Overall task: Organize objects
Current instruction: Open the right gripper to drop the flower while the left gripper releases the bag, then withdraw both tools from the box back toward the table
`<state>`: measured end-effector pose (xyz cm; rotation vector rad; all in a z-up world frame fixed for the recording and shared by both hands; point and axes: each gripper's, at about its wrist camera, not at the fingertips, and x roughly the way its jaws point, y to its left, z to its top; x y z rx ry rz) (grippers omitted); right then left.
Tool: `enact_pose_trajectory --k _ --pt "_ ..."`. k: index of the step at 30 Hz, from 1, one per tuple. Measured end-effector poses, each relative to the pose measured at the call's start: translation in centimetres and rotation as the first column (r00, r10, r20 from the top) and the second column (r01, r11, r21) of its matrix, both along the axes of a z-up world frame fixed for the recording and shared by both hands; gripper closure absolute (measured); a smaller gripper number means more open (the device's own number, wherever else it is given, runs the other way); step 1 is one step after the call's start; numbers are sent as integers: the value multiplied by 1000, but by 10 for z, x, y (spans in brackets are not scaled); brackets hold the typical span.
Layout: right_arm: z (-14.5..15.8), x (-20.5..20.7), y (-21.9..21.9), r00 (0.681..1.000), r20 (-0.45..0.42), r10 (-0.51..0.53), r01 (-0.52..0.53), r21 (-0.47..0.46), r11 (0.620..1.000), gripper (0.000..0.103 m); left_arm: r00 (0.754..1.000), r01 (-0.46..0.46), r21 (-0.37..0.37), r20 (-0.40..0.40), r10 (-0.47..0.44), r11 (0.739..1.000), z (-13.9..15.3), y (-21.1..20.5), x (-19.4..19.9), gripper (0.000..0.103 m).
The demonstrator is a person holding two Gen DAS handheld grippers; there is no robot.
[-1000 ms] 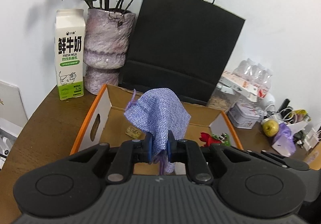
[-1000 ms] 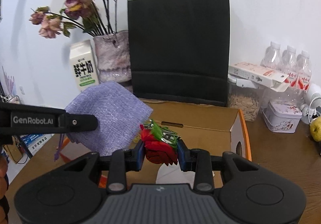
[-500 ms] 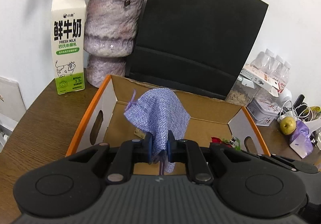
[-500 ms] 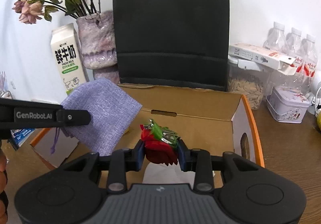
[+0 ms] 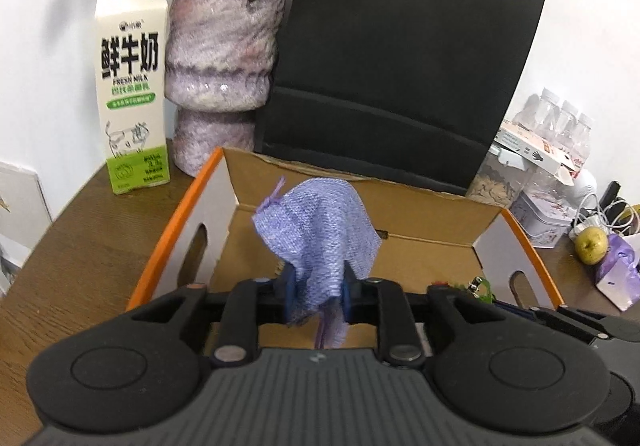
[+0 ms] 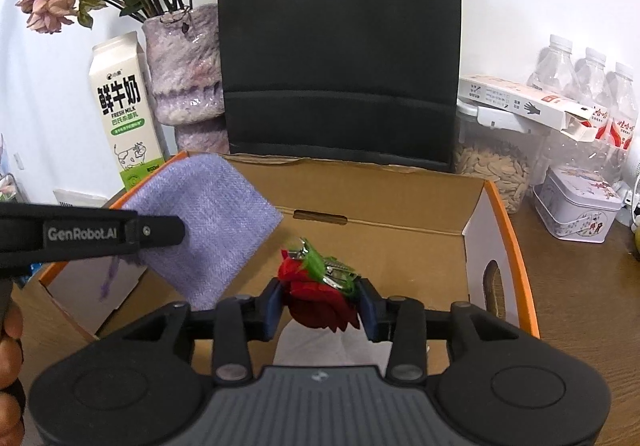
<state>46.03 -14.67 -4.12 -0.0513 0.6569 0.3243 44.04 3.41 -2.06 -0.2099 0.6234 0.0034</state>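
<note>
Over the cardboard box [image 6: 384, 206], my left gripper [image 5: 318, 296] was opening around the purple pouch [image 5: 320, 230], my right gripper [image 6: 320, 310] around the red flower clip [image 6: 320, 302]; either might snag on a pad.

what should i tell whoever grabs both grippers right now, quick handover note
Left gripper: jaws opening, with the purple woven cloth pouch between them, hanging over the left half of the open orange-edged cardboard box.
Right gripper: jaws opening, with the red artificial rose clip with green leaves between them, over the right half of the box.
Done: both items brought over the box.
Left: finish both releases so they drop inside, then pull the grippers clear. The yellow-green apple and small lilac bag lie on the brown wooden table to the right and may be next.
</note>
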Motion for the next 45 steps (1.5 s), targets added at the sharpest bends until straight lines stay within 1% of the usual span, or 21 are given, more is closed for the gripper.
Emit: enact_pose_trajectory --k 1,2,3,4,5,6,7,9,10,11,12,16,20,31,38,45 --pt "0 0 0 1000 -1 -2 2 -4 1000 57 1000 -4 7 8 4 1000 1 1 -1 73" --pt "0 0 0 1000 0 -5 5 -9 1000 53 1000 -6 13 16 6 1000 2 2 -1 66" --pt "0 0 0 1000 3 -7 8 -13 1000 44 1000 -10 19 22 9 1000 3 2 -2 58" --pt "1 0 0 1000 7 -11 11 -16 1000 34 999 -14 26 31 14 1000 5 3 -3 54" --pt "1 -1 0 1000 12 -15 15 -19 1000 29 999 -16 32 40 14 999 7 3 -4 47" --pt "2 -2 0 1000 18 -20 21 -23 1000 19 999 -18 39 46 16 999 8 3 -5 38" --pt "3 -2 0 999 25 -25 25 -27 999 14 998 -21 44 53 18 999 10 3 -7 32" --pt "5 -3 -1 999 33 -28 28 -28 999 9 997 -20 52 71 17 998 12 2 -10 11" --pt "6 -4 -1 999 33 -27 28 -29 999 8 997 -22 57 78 18 998 13 1 -11 5" --pt "6 -4 -1 999 32 -27 28 -32 999 4 996 -28 62 84 23 998 14 1 -13 0" --pt "6 -4 -1 999 31 -27 28 -35 999 0 996 -36 67 87 30 997 15 0 -14 0" --pt "8 -7 -2 999 31 -25 26 -50 998 0 998 -31 65 55 27 997 16 0 -13 0" --pt "12 -11 -4 999 40 -29 31 -47 998 0 998 -38 62 56 35 997 19 1 -17 0" --pt "26 -26 -9 998 63 -27 29 -41 999 0 998 -22 78 58 18 997 31 -5 -32 0" --pt "39 -42 -12 996 82 -26 29 -33 999 0 998 -20 85 64 14 996 42 -9 -47 0" --pt "52 -61 -16 994 104 -26 28 -24 999 0 997 -30 75 73 24 997 53 -8 -66 0"
